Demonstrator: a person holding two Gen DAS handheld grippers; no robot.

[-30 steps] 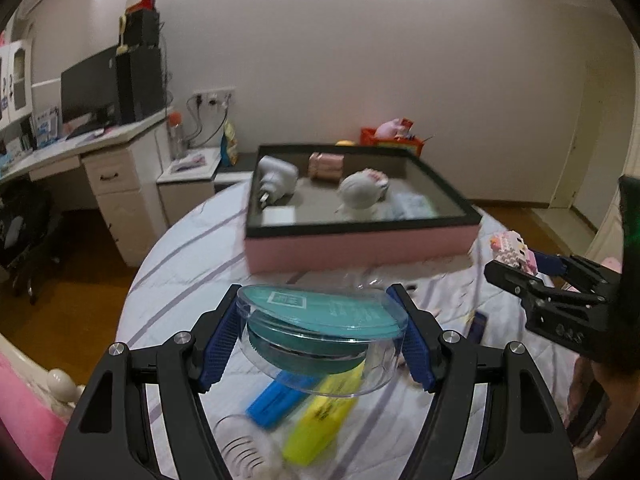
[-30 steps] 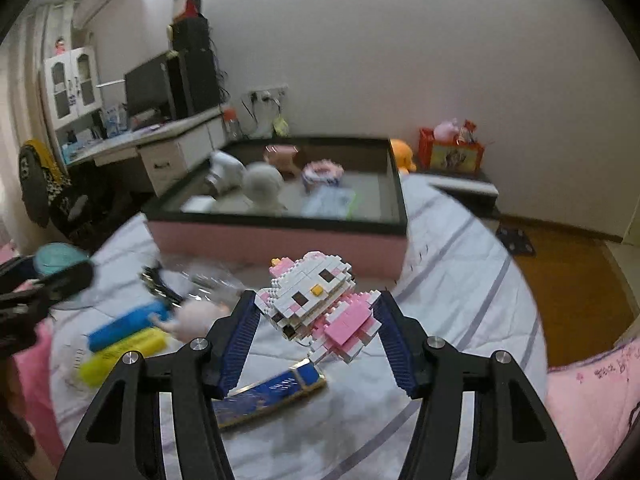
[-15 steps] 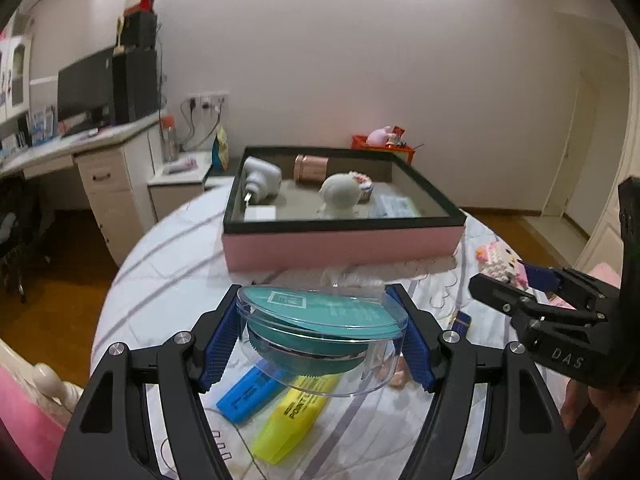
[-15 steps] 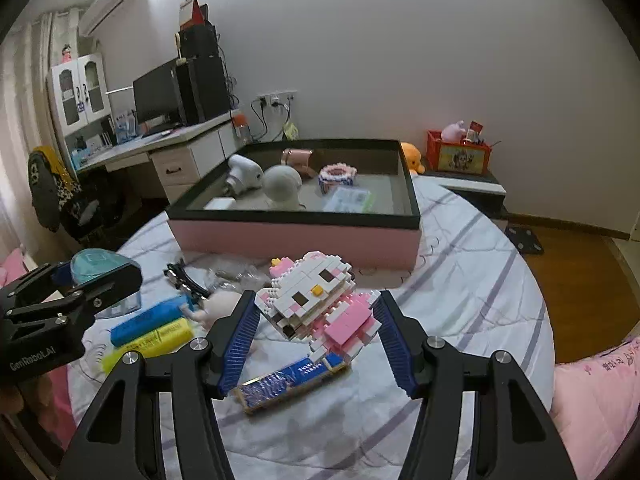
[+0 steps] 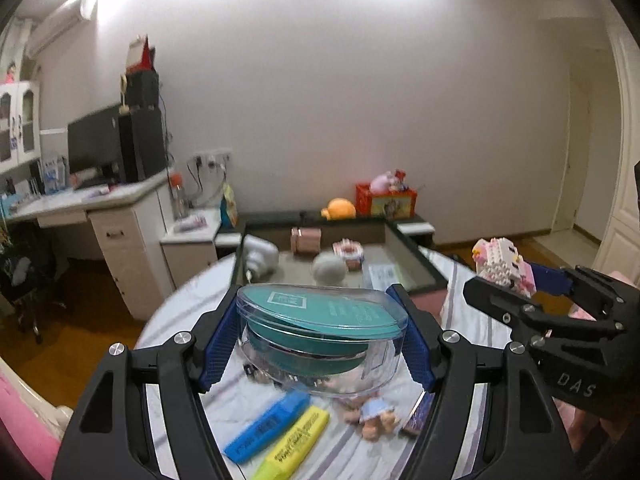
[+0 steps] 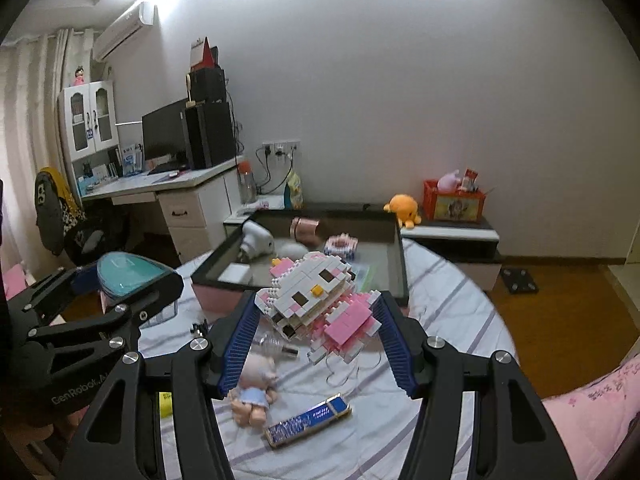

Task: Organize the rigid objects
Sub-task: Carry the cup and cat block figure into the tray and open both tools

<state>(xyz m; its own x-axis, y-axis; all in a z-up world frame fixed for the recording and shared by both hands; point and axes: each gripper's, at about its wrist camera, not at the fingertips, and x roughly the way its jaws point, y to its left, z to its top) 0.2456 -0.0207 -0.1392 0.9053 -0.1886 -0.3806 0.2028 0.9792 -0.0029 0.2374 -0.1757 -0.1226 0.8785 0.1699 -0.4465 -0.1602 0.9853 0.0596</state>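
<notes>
The left tongs (image 5: 320, 336) clamp a clear round plastic case with teal lid (image 5: 320, 320); the right tongs (image 6: 316, 340) clamp a pink-white brick cat figure (image 6: 316, 300), above the striped table (image 6: 440, 300) before the pink tray (image 6: 402, 272).

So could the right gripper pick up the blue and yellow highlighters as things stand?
Probably not: the right gripper is shut on the brick cat figure, and the highlighters lie under the left gripper.

Yellow highlighter (image 5: 294, 446): lower end cut off by picture edge at 6 o'clock. Blue bar (image 5: 418, 416): mostly hidden behind right finger of left hand-held gripper (image 5: 322, 338). Tray (image 6: 402, 270) contents: blurred, partly hidden by brick figure (image 6: 316, 300).
</notes>
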